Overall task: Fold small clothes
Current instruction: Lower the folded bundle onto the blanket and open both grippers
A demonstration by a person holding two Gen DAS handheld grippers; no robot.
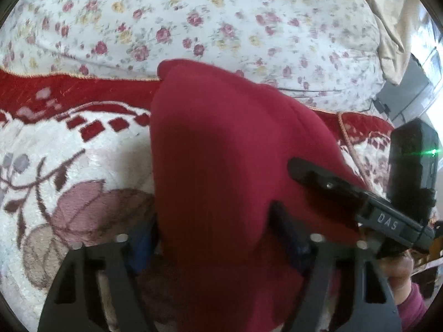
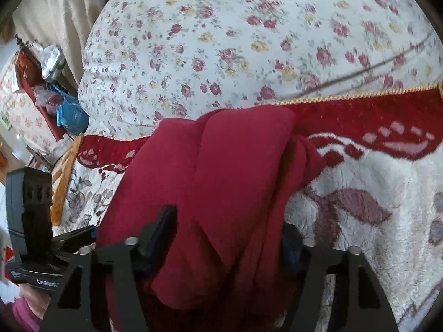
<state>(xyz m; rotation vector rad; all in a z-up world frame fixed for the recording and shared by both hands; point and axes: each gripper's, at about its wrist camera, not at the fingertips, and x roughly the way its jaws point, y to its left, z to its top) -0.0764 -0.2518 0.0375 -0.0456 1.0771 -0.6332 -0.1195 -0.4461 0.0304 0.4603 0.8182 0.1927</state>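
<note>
A dark red garment (image 1: 221, 166) hangs bunched in front of both cameras, above a white and red plush blanket (image 1: 55, 152). My left gripper (image 1: 213, 238) is shut on the garment, and the cloth drapes over and hides its fingertips. My right gripper (image 2: 227, 238) is also shut on the same garment (image 2: 235, 179), which falls in thick folds between its fingers. The right gripper also shows in the left wrist view (image 1: 346, 188), pressed against the garment's right side. The left gripper's body shows at the left edge of the right wrist view (image 2: 30, 215).
A flowered white quilt (image 1: 193, 22) covers the bed beyond the blanket's (image 2: 387, 193) red border. A beige curtain (image 2: 55, 13) hangs at the left, with cluttered bags and a blue sack (image 2: 69, 110) below it. The person's hand and pink sleeve (image 1: 409, 290) show at the lower right.
</note>
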